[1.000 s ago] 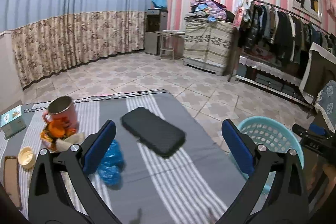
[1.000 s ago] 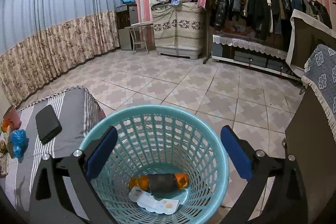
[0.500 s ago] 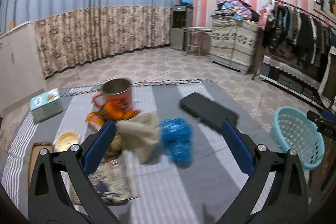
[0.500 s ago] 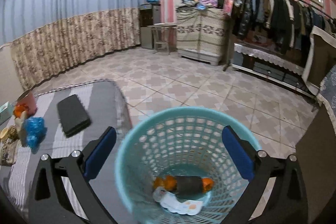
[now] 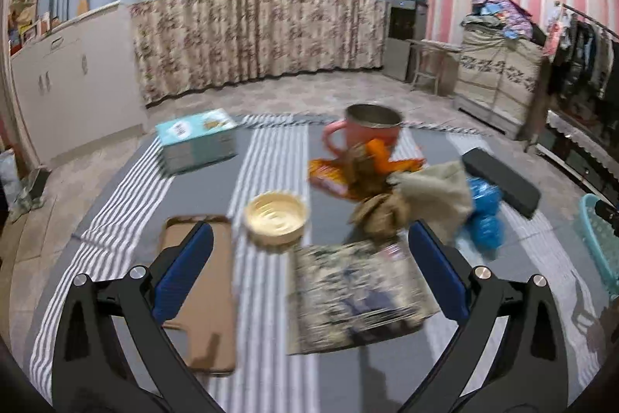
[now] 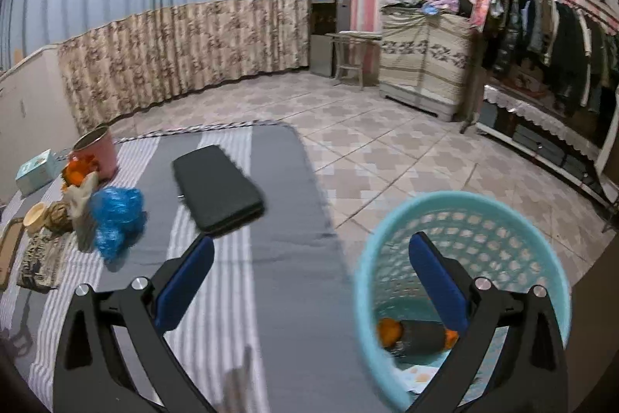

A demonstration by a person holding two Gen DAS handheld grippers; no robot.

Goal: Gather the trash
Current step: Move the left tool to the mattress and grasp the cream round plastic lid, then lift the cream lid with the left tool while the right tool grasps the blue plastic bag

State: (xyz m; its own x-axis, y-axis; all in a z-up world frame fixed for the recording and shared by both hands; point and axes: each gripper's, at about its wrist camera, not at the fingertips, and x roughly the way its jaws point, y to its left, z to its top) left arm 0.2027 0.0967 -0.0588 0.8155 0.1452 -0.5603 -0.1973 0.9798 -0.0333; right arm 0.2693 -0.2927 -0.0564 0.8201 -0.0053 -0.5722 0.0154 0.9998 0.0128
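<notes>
Both your claws gape wide and empty. Aim the left gripper (image 5: 309, 258) at the crumpled brown wrapper (image 5: 381, 209) between the cream bowl (image 5: 275, 222) and blue plastic bag (image 5: 483, 215); pinch only it, then carry it to the turquoise mesh basket (image 6: 514, 219), beside the right gripper (image 6: 309, 266).

left hand-held gripper (image 5: 309, 273): jaws wide apart, empty | right hand-held gripper (image 6: 309, 277): jaws wide apart, empty

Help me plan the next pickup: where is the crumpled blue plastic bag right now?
The blue plastic bag lies on the striped table, right of centre in the left wrist view, between the beige cloth and black case.
</notes>
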